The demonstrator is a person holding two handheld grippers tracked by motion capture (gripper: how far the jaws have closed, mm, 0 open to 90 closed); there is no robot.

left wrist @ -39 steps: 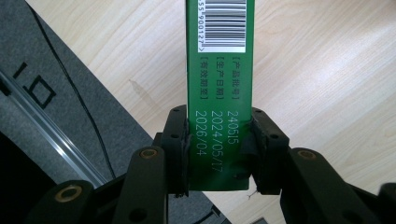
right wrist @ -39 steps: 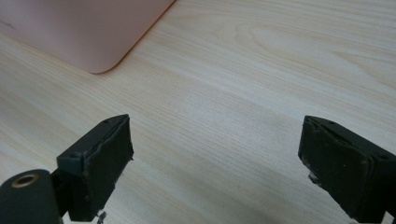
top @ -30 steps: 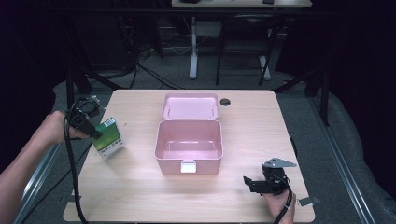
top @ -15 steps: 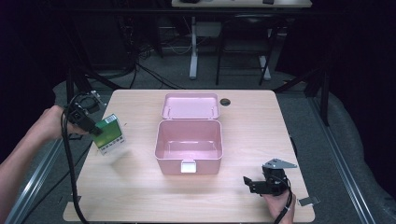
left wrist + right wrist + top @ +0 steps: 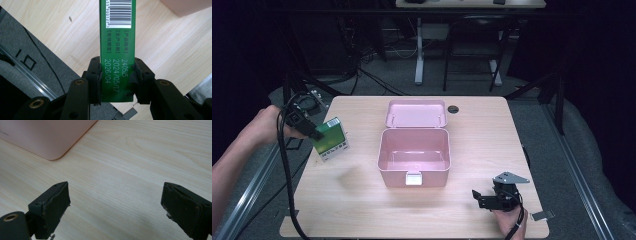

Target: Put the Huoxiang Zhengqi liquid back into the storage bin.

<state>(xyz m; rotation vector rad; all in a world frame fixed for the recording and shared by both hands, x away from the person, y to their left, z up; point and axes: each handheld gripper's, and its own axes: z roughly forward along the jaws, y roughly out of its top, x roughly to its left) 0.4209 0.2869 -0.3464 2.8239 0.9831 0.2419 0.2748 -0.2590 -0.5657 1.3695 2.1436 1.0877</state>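
Above table's left edge, tilted green carton (image 5: 330,138)

Looked like a lab or workshop: dark room, wooden desk (image 5: 362,210) on metal rails (image 5: 249,187), cables (image 5: 377,80) across grey floor (image 5: 472,85).

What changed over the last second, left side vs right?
The left gripper, shut on the green carton, has lifted it off the table and carried it a little toward the far side; its shadow now lies apart from it on the wood. No grip was made or let go. The pink box stays open in the middle, and the right gripper stays open at the near right.
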